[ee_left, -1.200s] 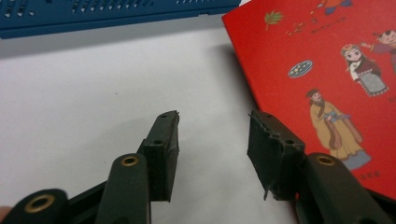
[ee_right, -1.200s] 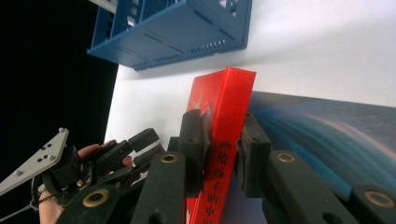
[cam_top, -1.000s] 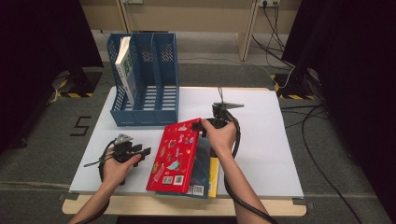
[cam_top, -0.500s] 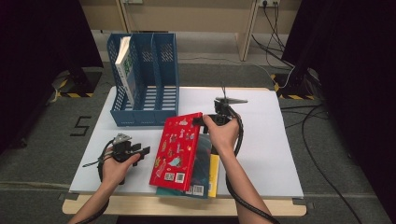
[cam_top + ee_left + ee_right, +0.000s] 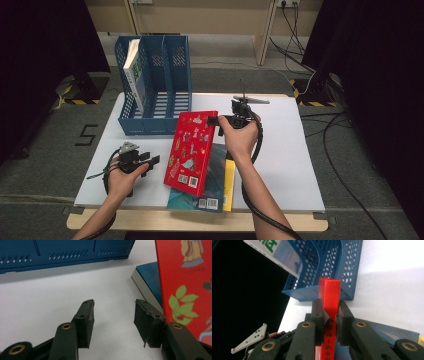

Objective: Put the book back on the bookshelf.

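Note:
A red book [image 5: 192, 150] is tilted up off the stack, its far end raised. My right gripper [image 5: 218, 121] is shut on that raised end; in the right gripper view the red book's spine [image 5: 331, 297] sits clamped between the pads. Under it lie a blue book [image 5: 216, 170] and a yellow book [image 5: 229, 180]. My left gripper [image 5: 154, 159] rests on the table left of the stack, open and holding nothing. In the left gripper view its fingertips [image 5: 86, 315] stand apart beside the red book [image 5: 185, 277] and the blue book [image 5: 147, 280].
A blue file rack [image 5: 152, 85] with three slots stands at the table's back left, a white and green book [image 5: 132, 70] leaning in its left slot. The white table [image 5: 295, 150] is bare at the right. Cables trail on the floor beyond.
My right gripper has lifted the red book's far end higher, so the book stands steeper on the stack. The left gripper has stayed where it was.

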The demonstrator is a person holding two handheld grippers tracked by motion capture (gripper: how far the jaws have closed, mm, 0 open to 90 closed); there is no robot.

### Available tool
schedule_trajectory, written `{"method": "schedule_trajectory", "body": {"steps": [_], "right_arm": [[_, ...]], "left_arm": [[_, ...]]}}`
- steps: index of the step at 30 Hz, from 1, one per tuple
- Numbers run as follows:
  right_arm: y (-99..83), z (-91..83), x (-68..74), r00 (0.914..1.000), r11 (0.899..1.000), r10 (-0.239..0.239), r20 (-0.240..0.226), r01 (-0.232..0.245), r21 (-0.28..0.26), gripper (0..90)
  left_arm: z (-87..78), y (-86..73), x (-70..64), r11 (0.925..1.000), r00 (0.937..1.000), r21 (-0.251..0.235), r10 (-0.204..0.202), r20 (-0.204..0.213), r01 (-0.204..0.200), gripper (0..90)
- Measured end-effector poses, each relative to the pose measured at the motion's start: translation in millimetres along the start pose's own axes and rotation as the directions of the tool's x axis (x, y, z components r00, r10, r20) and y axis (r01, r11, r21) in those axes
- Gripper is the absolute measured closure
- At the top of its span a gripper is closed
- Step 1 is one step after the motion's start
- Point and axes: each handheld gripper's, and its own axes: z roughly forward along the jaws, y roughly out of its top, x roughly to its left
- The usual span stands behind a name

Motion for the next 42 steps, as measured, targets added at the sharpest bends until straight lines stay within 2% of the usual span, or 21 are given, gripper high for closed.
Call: {"method": "schedule_trajectory", "body": {"steps": [5,11,21,30,35,42], "right_arm": [[3.3,-6.7,3.3,0.9999,0.999,-0.011,0.003,0.011,-0.036,80.4],[8.9,-14.0,6.0,0.9988,0.995,-0.044,0.018,0.046,-0.084,80.3],[14.2,-22.0,8.7,0.9965,0.989,-0.071,0.044,0.076,-0.130,80.4],[20.3,-34.5,14.0,0.9909,0.974,-0.105,0.083,0.120,-0.190,80.4],[23.0,-39.4,14.5,0.9895,0.969,-0.106,0.099,0.125,-0.213,80.4],[25.6,-42.8,16.8,0.9836,0.956,-0.123,0.132,0.153,-0.250,80.4]], "left_arm": [[0.0,-0.2,0.3,1.0000,1.0000,-0.002,-0.001,0.000,0.001,49.9],[-0.7,0.7,0.7,1.0000,1.0000,-0.007,-0.003,-0.002,0.003,49.6],[-5.5,6.9,-3.7,0.9992,0.9999,-0.037,0.012,0.007,-0.012,46.9],[-6.3,14.9,-10.3,0.9977,0.9993,-0.061,0.031,0.022,-0.030,43.5],[-5.5,19.5,-16.3,0.9968,0.9986,-0.068,0.045,0.028,-0.042,40.5],[-5.9,30.2,-26.3,0.9947,0.9970,-0.086,0.062,0.046,-0.058,37.9]]}}
